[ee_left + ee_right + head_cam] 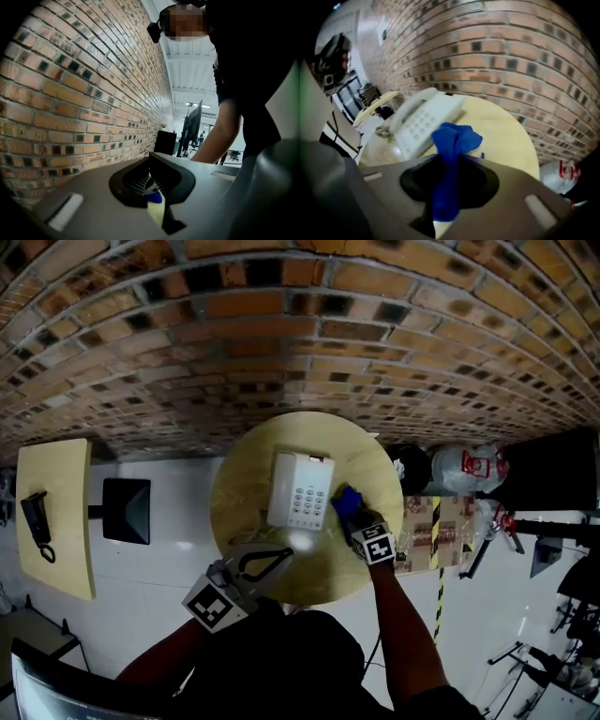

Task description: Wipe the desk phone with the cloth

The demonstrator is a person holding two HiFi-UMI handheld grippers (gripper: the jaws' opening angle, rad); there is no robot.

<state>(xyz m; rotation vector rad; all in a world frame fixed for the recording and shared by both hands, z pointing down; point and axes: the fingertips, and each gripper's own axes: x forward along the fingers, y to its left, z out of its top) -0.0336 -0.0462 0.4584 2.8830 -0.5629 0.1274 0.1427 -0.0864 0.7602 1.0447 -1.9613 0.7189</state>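
A white desk phone lies on the round wooden table, its handset along the left side. My right gripper is shut on a bunched blue cloth, just off the phone's right edge by the keypad. In the right gripper view the cloth sticks up out of the right gripper, with the phone beyond it on the table. My left gripper hovers over the table's near edge, below the phone, shut and holding nothing. The left gripper points at the brick wall, showing only a sliver of blue and table.
A brick wall runs behind the table. At the left is a second wooden table with a black handset, and a black box beside it. Bags and a yellow-black striped bar are at the right.
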